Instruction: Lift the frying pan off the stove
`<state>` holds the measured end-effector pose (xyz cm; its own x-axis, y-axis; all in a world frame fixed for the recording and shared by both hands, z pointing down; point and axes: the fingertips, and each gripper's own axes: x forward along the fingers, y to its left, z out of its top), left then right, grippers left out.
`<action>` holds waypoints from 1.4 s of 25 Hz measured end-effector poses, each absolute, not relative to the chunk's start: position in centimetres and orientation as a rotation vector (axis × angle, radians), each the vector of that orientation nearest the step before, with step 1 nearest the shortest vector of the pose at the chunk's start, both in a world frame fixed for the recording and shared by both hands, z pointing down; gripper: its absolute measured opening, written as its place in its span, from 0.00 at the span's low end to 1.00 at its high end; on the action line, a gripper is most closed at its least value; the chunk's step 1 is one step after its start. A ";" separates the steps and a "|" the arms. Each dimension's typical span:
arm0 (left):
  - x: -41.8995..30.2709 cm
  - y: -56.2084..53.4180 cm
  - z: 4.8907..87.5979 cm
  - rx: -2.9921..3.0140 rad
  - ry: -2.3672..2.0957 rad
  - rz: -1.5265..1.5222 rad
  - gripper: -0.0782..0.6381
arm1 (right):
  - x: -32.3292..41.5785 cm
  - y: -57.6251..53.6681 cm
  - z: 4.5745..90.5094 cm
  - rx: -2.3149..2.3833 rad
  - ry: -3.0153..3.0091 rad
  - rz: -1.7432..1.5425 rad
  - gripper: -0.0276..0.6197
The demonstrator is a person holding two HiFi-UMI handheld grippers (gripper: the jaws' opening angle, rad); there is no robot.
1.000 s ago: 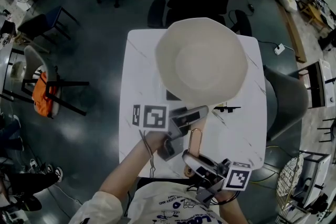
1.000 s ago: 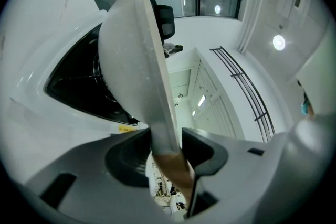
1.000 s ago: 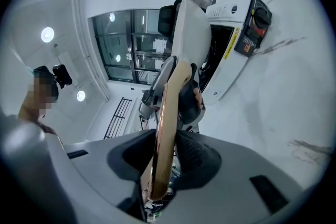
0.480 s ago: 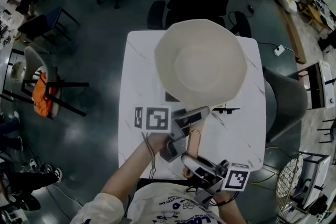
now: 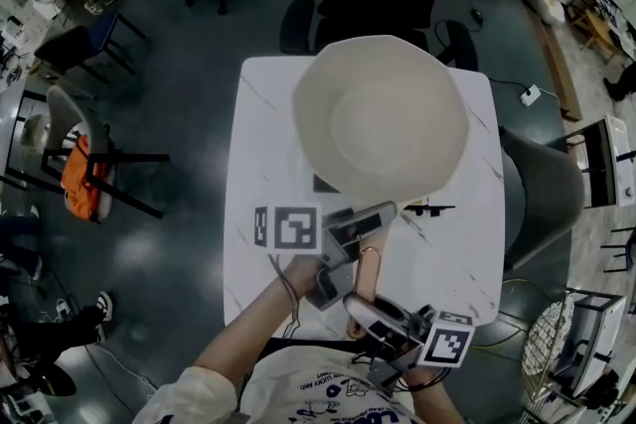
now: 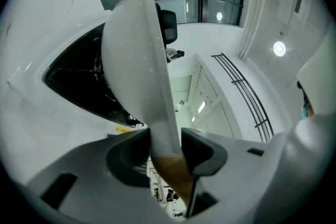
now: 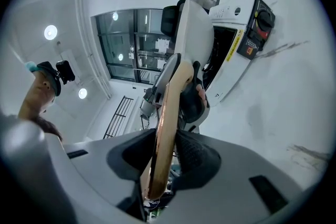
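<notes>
A cream frying pan (image 5: 383,114) hangs above the white table (image 5: 260,114), covering most of the stove (image 5: 326,182) beneath it. Its handle (image 5: 368,268) runs back toward me, cream at the pan and wooden at the end. My left gripper (image 5: 363,218) is on the cream part of the handle (image 6: 163,128), jaws closing with the handle pressed between the pads. My right gripper (image 5: 366,303) is shut on the wooden end (image 7: 168,113). The left gripper view shows the pan (image 6: 134,50) tilted up off the black stove top (image 6: 79,81).
The stove's control panel with a red-and-black knob (image 7: 257,29) faces me on the table. Office chairs (image 5: 298,20) stand at the far side. A grey chair (image 5: 542,184) is at the right. A chair with an orange item (image 5: 79,169) is at the left.
The pan and the left gripper stay almost where they were. The right gripper's marker cube has shifted slightly down and left along the handle end.
</notes>
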<state>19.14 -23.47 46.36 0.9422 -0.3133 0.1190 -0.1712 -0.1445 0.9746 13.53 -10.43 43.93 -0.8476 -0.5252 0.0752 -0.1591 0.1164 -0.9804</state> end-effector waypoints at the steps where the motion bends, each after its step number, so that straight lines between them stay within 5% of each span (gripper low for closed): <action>1: 19.2 -23.4 46.4 1.724 -0.367 -0.127 0.36 | 13.5 -10.4 43.9 -0.673 2.113 -1.788 0.23; 35: 14.9 -20.8 41.5 1.818 -0.453 -0.186 0.36 | 10.3 -7.2 40.2 -0.558 2.289 -1.747 0.24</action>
